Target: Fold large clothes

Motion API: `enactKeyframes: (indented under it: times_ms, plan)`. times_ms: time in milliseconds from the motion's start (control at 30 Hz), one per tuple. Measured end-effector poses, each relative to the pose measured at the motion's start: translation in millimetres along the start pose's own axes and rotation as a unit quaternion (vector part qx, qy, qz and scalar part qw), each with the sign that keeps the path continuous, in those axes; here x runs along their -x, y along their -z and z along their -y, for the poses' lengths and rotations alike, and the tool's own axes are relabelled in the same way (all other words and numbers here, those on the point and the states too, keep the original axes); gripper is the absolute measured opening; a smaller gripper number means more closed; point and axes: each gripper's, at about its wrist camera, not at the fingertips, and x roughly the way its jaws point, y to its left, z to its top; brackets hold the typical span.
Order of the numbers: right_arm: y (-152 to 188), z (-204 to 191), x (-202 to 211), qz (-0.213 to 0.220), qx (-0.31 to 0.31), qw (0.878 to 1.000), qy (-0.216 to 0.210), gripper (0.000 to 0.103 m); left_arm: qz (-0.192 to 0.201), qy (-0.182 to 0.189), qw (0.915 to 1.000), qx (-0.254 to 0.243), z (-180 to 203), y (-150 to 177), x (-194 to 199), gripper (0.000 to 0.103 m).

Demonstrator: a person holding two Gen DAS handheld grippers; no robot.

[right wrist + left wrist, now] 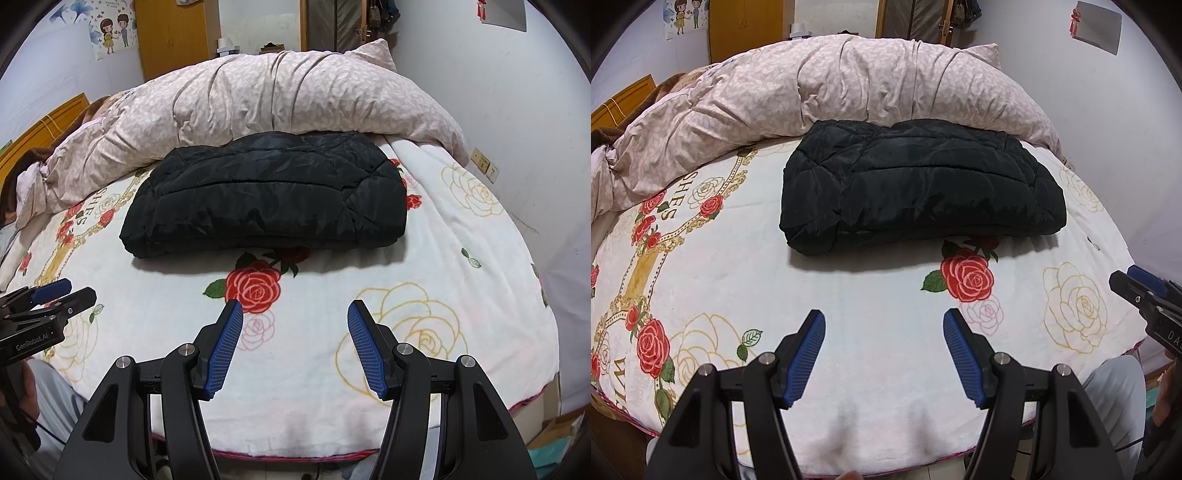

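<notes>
folded black jacket (919,184) on blanket (849,295), wall socket (484,164) right view only

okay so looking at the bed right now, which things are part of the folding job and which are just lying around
Part of the job:
- black padded jacket, lying folded on the bed
- left gripper, jaws open
- right gripper, jaws open

Just lying about:
- pink duvet, bunched behind the jacket
- rose-print blanket underneath
- cartoon poster on the wall
</notes>
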Motion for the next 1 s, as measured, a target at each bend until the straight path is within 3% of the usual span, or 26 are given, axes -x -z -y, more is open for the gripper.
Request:
enactKeyframes:
  times_ms: [1000]
  plan:
    - [-1.1, 0.6, -1.6, 0.000, 0.002, 1.000, -0.001, 0.059, -0.003, 0.003, 1.0000, -0.001, -1.4, -0.4, -2.5, 0.068]
